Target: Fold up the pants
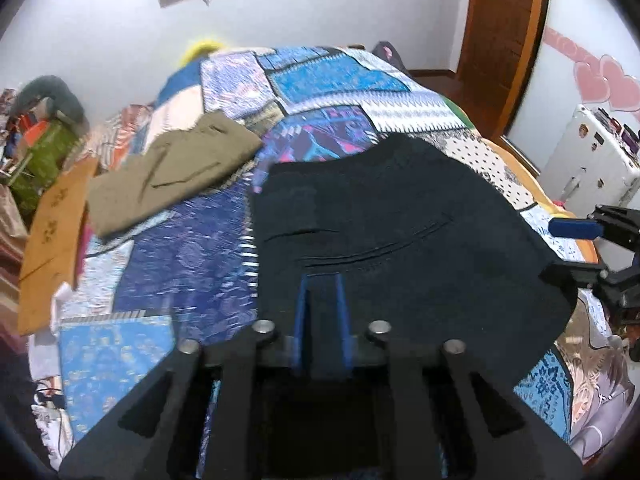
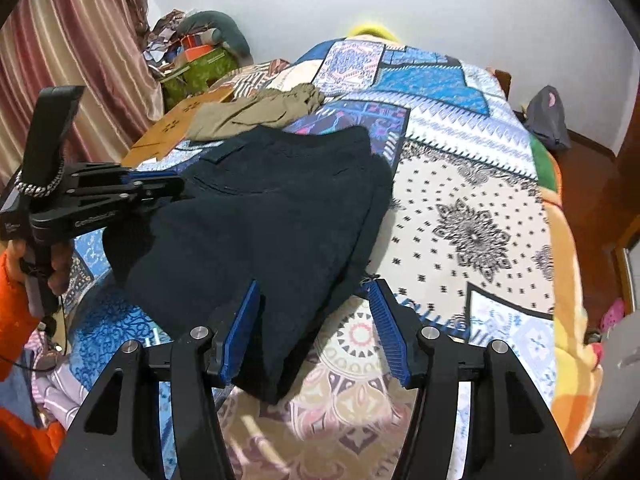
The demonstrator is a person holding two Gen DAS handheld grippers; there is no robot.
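Note:
Dark navy pants (image 1: 400, 220) (image 2: 272, 220) lie partly folded on the patchwork quilt (image 1: 192, 256) (image 2: 460, 216). My left gripper (image 1: 322, 280) (image 2: 176, 192) holds their edge, with the blue pads close together and dark cloth pinched between them. In the right wrist view that edge hangs slightly off the bed. My right gripper (image 2: 314, 292) (image 1: 560, 248) stands open over the near corner of the pants. Cloth lies between its blue fingers (image 2: 384, 320), but the pads do not press on it.
Folded olive pants (image 1: 172, 176) (image 2: 256, 114) rest further back on the bed beside a brown cardboard sheet (image 1: 52, 240) (image 2: 176, 124). A white case (image 1: 592, 160) stands right of the bed. A striped curtain (image 2: 60, 60) and clutter are on the left. An orange sleeve (image 2: 12, 280) holds the left gripper.

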